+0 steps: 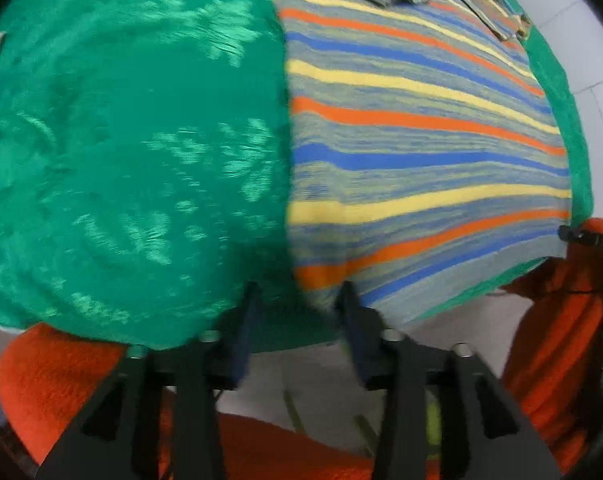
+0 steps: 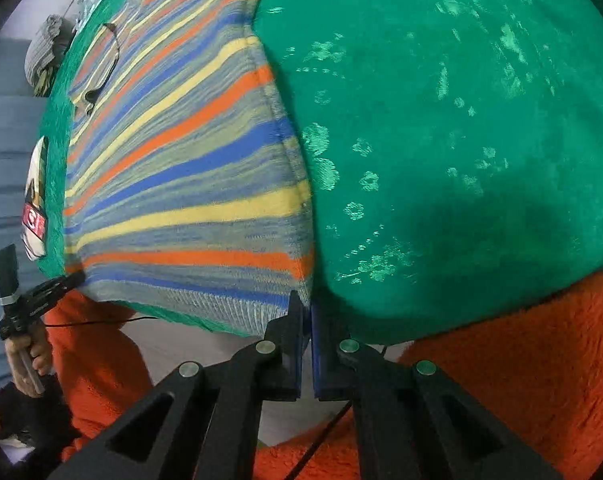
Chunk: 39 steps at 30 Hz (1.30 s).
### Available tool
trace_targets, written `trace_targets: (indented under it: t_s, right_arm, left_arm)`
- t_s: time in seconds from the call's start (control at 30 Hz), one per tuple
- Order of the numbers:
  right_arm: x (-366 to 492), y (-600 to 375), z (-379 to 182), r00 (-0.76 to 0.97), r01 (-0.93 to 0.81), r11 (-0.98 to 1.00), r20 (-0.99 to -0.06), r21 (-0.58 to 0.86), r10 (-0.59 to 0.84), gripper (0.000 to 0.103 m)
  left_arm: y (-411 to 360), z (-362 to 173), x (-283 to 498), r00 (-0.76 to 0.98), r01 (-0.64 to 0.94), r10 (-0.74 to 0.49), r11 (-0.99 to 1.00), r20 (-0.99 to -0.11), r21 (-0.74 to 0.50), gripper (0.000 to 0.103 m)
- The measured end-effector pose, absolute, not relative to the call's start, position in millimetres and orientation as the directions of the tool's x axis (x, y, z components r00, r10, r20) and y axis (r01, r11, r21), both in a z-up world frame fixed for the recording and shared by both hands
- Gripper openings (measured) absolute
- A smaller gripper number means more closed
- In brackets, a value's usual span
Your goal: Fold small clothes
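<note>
A green patterned cloth (image 1: 133,152) covers the table, and a striped knit sweater (image 1: 421,136) lies flat on it, its hem at the near edge and its long axis running toward the far edge. The person's orange fleece sleeve (image 2: 521,360) crowds the near edge. The sweater's far end, near the collar, is blurred and cut off. The left gripper (image 1: 299,300) stands open at the hem corner, holding nothing. The right gripper (image 2: 307,312) has its fingers nearly together at the opposite hem corner; whether fabric is pinched between them is unclear.
</note>
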State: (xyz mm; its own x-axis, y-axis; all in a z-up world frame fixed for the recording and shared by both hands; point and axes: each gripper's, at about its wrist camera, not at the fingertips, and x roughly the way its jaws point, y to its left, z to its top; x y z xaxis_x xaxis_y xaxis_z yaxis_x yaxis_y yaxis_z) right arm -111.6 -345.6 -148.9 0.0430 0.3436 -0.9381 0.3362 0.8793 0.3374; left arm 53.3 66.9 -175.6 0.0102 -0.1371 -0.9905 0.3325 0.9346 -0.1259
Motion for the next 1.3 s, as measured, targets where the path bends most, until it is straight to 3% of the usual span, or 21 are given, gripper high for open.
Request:
trace_targets:
  t_s: [0.2,0.27,0.3,0.4,0.47,0.53,0.57,0.67,0.77,0.9,1.0,1.07,1.1,1.2,1.3]
  right_arm:
    - [-111,-337,-158,0.037,0.336,0.888,-0.946,0.315,0.321,0.003]
    - [-110,-332,-154,0.036,0.325,0.895,-0.949,0.307,0.313,0.003]
    - [-111,-331,-150,0.033,0.321,0.898,-0.951,0.3,0.306,0.004]
    - [-114,-334,-116,0.068,0.271,0.932,-0.97,0.241,0.231,0.025]
    - [-112,-339,-88,0.133,0.223,0.956,-0.977,0.193,0.166,0.035]
    - [-95,-341,-54,0.225,0.149,0.985,-0.973,0.091,0.056,0.042]
    - [-84,-341,-43,0.265,0.115,0.992,-0.964,0.058,0.025,0.043]
    - [-22,-322,-21,0.392,-0.028,1.0,-0.92,0.003,0.014,0.051]
    - [42,-296,-31,0.463,-0.172,0.985,-0.883,-0.004,0.077,0.057]
    - [126,-262,-87,0.461,-0.234,0.97,-0.886,-0.071,0.046,0.057]
    - [157,-258,-127,0.402,-0.228,0.972,-0.915,-0.055,0.042,0.056]
    - [168,-270,-132,0.392,-0.165,0.986,-0.919,-0.029,0.038,0.038]
    - [169,-284,-124,0.406,-0.113,0.994,-0.913,-0.004,0.042,0.006]
    - [156,-343,-87,0.474,0.046,0.996,-0.879,0.074,0.043,0.002]
    - [120,-435,-47,0.511,0.246,0.966,-0.858,0.083,-0.057,0.002]
  left_arm:
    - [68,-178,51,0.102,0.313,-0.237,0.93,-0.966,-0.195,0.051]
    - [65,-184,50,0.095,0.292,-0.23,0.937,-0.969,-0.194,0.039]
    - [62,-187,48,0.066,0.298,-0.192,0.94,-0.979,-0.164,0.024]
    - [67,-173,29,0.076,0.342,-0.064,0.939,-0.995,-0.034,0.021]
    - [70,-142,25,0.216,0.36,0.046,0.925,-0.975,0.124,0.03]
    - [68,-109,32,0.357,0.352,0.08,0.912,-0.931,0.213,0.071]
    - [62,-93,40,0.419,0.353,0.052,0.91,-0.907,0.216,0.075]
    - [18,-68,76,0.487,0.436,-0.095,0.888,-0.868,0.147,0.076]
    - [-30,-79,113,0.456,0.544,-0.188,0.833,-0.87,0.105,0.076]
    - [-83,-136,158,0.405,0.581,-0.116,0.798,-0.907,0.158,0.076]
    - [-82,-163,187,0.369,0.559,-0.056,0.811,-0.928,0.173,0.076]
    - [-70,-165,195,0.322,0.548,-0.131,0.833,-0.938,0.072,0.045]
    - [-63,-160,199,0.319,0.53,-0.132,0.846,-0.938,0.061,0.009]
    - [-10,-122,214,0.351,0.416,-0.213,0.908,-0.912,-0.051,0.01]
    - [77,-83,233,0.428,0.224,-0.207,0.967,-0.88,-0.118,0.01]
